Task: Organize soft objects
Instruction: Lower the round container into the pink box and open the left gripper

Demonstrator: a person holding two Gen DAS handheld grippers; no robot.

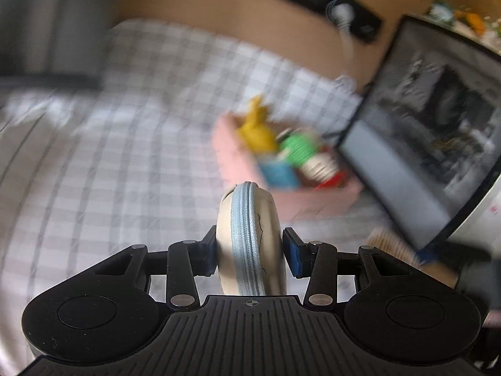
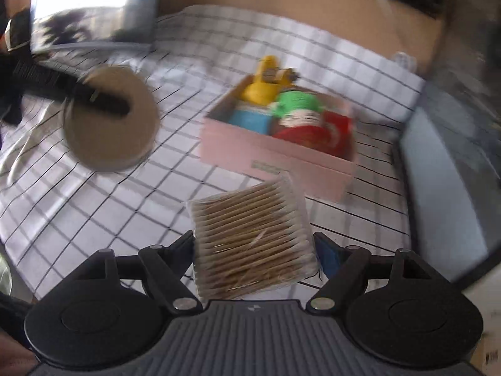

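Note:
My left gripper (image 1: 250, 252) is shut on a round beige pouch (image 1: 250, 238) with a pale blue zip, held edge-on above the checked cloth; the right wrist view shows it (image 2: 109, 119) at the left, held by the black fingers (image 2: 103, 103). My right gripper (image 2: 253, 250) is shut on a clear pack of tan cotton pads (image 2: 250, 238), just before the pink box (image 2: 275, 156). The pink box (image 1: 244, 163) holds a yellow toy (image 2: 266, 84), a green one (image 2: 297, 101), a blue one (image 2: 250, 120) and a red one (image 2: 316, 134).
A white cloth with dark grid lines (image 2: 94, 206) covers the surface. An open laptop (image 1: 422, 131) stands right of the box. A tan cardboard wall (image 1: 219, 9) runs along the back. A dark patterned object (image 2: 78, 22) lies at the far left.

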